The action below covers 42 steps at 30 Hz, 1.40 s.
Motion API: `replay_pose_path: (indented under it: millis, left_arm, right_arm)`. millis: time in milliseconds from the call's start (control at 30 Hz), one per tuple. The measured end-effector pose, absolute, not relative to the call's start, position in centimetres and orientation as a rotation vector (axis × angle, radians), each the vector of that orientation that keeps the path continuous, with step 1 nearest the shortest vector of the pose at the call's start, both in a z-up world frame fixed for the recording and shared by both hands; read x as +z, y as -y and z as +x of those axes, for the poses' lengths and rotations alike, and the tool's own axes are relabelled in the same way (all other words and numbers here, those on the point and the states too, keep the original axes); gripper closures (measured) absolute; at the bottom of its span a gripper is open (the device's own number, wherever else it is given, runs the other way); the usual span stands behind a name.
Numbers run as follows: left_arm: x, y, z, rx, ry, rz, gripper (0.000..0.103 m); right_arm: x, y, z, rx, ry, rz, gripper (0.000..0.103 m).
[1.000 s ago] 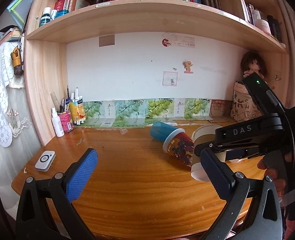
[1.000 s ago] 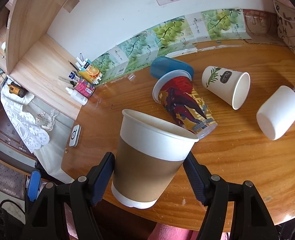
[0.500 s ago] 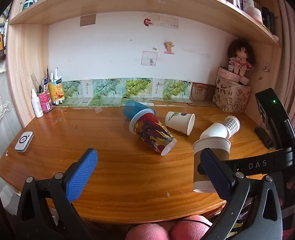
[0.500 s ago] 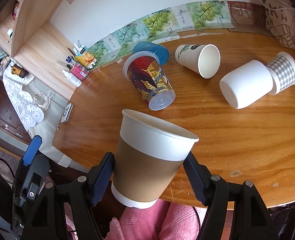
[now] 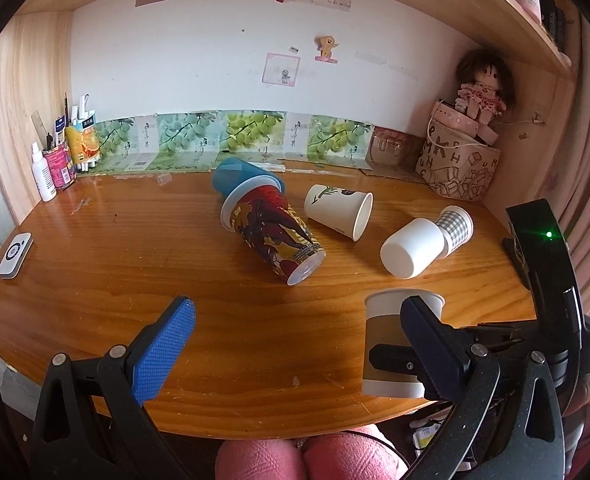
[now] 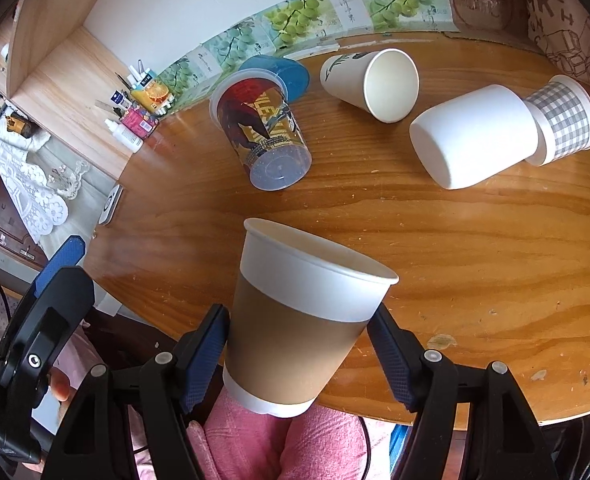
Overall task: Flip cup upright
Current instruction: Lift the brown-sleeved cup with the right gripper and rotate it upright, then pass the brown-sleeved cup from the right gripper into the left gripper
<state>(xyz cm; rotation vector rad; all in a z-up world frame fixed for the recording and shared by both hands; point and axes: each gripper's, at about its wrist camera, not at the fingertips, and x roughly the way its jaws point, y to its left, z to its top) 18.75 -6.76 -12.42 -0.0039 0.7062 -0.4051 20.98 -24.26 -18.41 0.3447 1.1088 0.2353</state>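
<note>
My right gripper (image 6: 301, 350) is shut on a brown-sleeved white paper cup (image 6: 299, 320), mouth up, at the desk's front edge. The same cup (image 5: 393, 340) stands upright in the left wrist view, at or just above the desk near its front right. My left gripper (image 5: 295, 336) is open and empty, above the front edge. Lying on their sides on the desk: a red printed plastic cup (image 5: 275, 234) nested in a blue cup (image 5: 237, 178), a white leaf-print cup (image 5: 337, 210), and a plain white cup (image 5: 413, 246) over a grey checked cup (image 5: 457, 224).
A wooden desk (image 5: 115, 264) under shelves. A white bottle and pen holder (image 5: 53, 168) stand at the back left, a small white device (image 5: 14, 254) at the left edge, and a printed bag with a doll (image 5: 461, 164) at the back right.
My right gripper has carried the brown-sleeved cup back toward the front right edge of the desk and lower. The left gripper has pulled back, staying open.
</note>
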Motion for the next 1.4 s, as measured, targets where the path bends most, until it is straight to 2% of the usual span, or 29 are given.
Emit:
replay_pose_path:
  millis: [467, 800, 1400]
  left_arm:
    - [-13.1, 7.6, 19.7, -0.389, -0.732, 0.022, 0.001]
    - [-13.2, 8.3, 20.3, -0.394, -0.747, 0.036, 0.001]
    - [-14.1, 11.5, 21.5, -0.462, -0.803, 0.131, 0.001]
  right_arm:
    - [-19.9, 24.8, 21.7, 0.209, -1.137, 0.332, 0.030]
    - [-19.9, 26.2, 21.4, 0.230, -1.096, 0.385, 0.021]
    - [-18.6, 29.4, 16.0, 0.221, -0.812, 0.410, 0.018]
